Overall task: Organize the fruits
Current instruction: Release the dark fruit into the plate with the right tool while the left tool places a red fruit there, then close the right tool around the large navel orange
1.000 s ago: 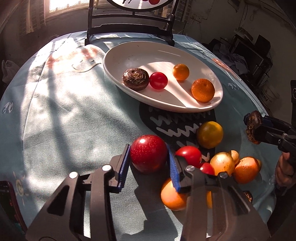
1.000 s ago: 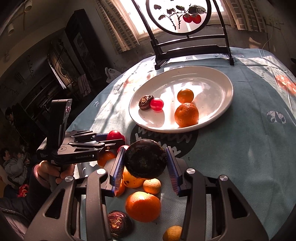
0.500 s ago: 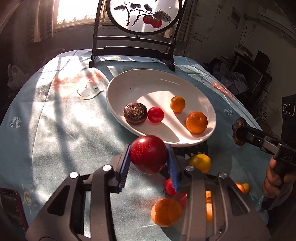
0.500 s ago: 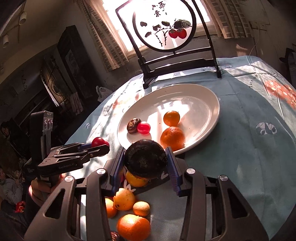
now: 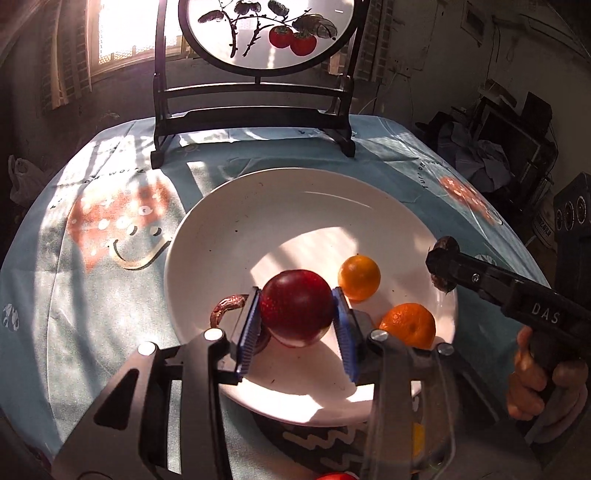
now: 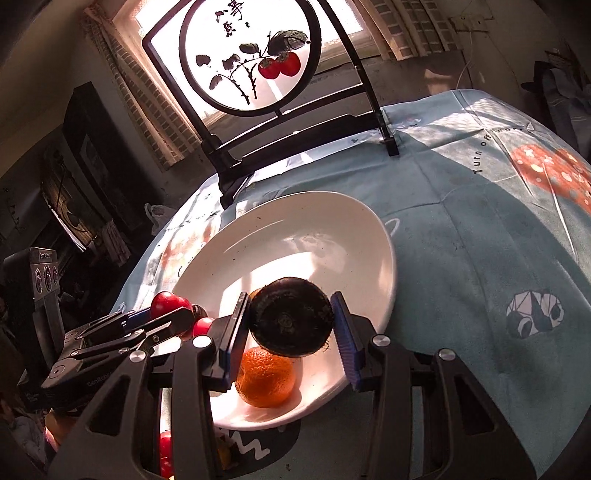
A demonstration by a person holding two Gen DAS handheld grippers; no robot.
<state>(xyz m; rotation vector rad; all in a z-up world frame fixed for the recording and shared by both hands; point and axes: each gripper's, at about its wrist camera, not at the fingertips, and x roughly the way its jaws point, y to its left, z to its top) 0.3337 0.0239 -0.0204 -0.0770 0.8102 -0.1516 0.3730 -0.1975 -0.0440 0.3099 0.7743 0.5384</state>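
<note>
My left gripper (image 5: 295,314) is shut on a red apple (image 5: 295,308) and holds it over the white plate (image 5: 295,206). My right gripper (image 6: 290,325) is shut on a dark round fruit (image 6: 291,321) over the plate's (image 6: 314,229) right part; it shows from the side in the left wrist view (image 5: 443,264). On the plate lie a small orange (image 5: 359,277), a larger orange (image 5: 408,325) and a dark brown fruit (image 5: 227,308) half hidden behind my left finger. A small red tomato (image 6: 202,325) lies on the plate next to the left gripper (image 6: 173,314).
A dark framed round screen with painted red fruit (image 5: 258,33) stands at the table's far edge. A blue printed cloth (image 5: 110,229) covers the table. A black patterned mat (image 6: 258,443) lies under the plate's near edge, with red fruit (image 6: 165,448) beside it.
Both grippers have moved forward from the fruit pile to above the plate, each still carrying its fruit. The loose fruit on the cloth has dropped almost out of view.
</note>
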